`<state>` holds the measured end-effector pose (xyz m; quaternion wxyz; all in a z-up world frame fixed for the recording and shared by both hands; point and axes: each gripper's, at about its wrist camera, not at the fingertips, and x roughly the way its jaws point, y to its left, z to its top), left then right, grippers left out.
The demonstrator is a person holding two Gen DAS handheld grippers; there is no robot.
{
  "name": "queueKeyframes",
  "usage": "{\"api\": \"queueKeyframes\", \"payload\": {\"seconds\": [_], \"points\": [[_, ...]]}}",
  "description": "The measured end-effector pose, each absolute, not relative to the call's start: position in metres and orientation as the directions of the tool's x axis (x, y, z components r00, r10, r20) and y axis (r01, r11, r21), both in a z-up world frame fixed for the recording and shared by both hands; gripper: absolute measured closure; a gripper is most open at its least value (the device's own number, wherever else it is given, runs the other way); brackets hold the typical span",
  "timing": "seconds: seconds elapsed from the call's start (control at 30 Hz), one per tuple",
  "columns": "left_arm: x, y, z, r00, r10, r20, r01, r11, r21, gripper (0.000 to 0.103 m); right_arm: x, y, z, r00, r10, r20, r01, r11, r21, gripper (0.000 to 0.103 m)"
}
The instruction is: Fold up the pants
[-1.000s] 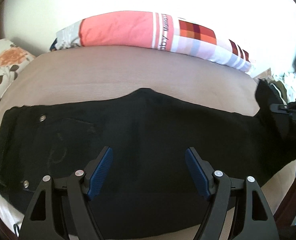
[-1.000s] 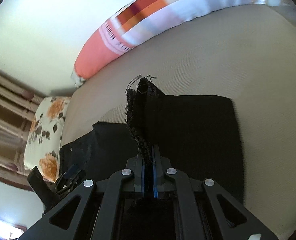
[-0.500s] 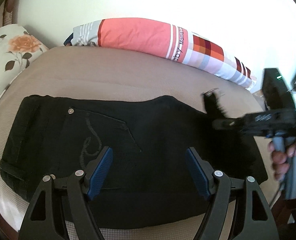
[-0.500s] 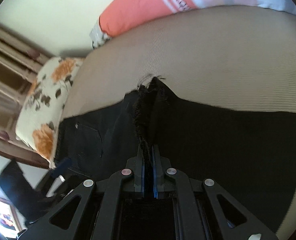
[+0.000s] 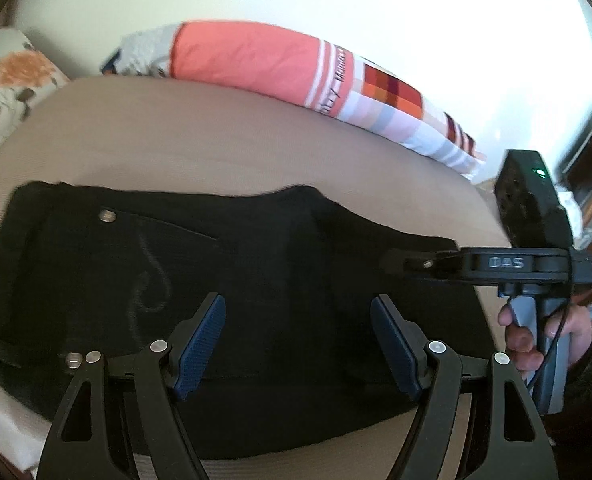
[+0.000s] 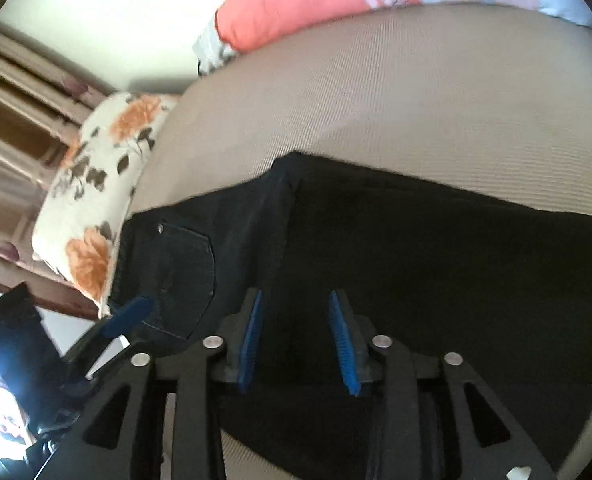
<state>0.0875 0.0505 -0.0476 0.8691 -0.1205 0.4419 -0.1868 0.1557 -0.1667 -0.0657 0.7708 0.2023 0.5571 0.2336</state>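
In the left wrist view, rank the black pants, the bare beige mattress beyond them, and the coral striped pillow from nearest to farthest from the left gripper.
1. Black pants: directly under and ahead of the left gripper, whose fingers stand open.
2. Beige mattress: the bare strip beyond the pants' far edge.
3. Coral striped pillow: farthest, along the wall at the back.

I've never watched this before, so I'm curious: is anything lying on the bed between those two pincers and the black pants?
Nothing visible. The left gripper hangs open directly over the black pants, and the right gripper, whose jaws have just been opening, has only the folded-over leg below it. The pillows lie at the bed's far edge.
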Motion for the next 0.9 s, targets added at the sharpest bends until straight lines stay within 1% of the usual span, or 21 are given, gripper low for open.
{"api": "queueKeyframes", "payload": {"seconds": [0.23, 0.3, 0.37, 0.5, 0.73, 0.9], "points": [[0.118, 0.034, -0.063, 0.365, -0.580, -0.728, 0.223, 0.814, -0.537, 0.029, 0.118, -0.223, -0.048, 0.380, 0.498, -0.779, -0.064, 0.855, 0.515, 0.062], [0.125, 0.029, -0.067, 0.335, -0.605, -0.722, 0.216, 0.795, -0.566, 0.033, 0.108, -0.237, -0.048, 0.403, 0.475, -0.783, -0.036, 0.863, 0.504, 0.060], [0.134, 0.024, -0.072, 0.298, -0.622, -0.724, 0.205, 0.783, -0.588, 0.043, 0.101, -0.250, -0.050, 0.420, 0.469, -0.777, 0.001, 0.856, 0.517, 0.059], [0.150, 0.022, -0.086, 0.238, -0.645, -0.726, 0.148, 0.763, -0.629, 0.046, 0.095, -0.269, -0.056, 0.441, 0.478, -0.760, 0.060, 0.829, 0.557, 0.059], [0.166, 0.018, -0.105, 0.188, -0.642, -0.743, 0.097, 0.765, -0.637, 0.046, 0.096, -0.281, -0.068, 0.449, 0.489, -0.748, 0.111, 0.800, 0.590, 0.059], [0.170, 0.008, -0.105, 0.185, -0.656, -0.732, 0.129, 0.755, -0.643, 0.046, 0.096, -0.284, -0.073, 0.449, 0.490, -0.747, 0.119, 0.796, 0.593, 0.059]]}}
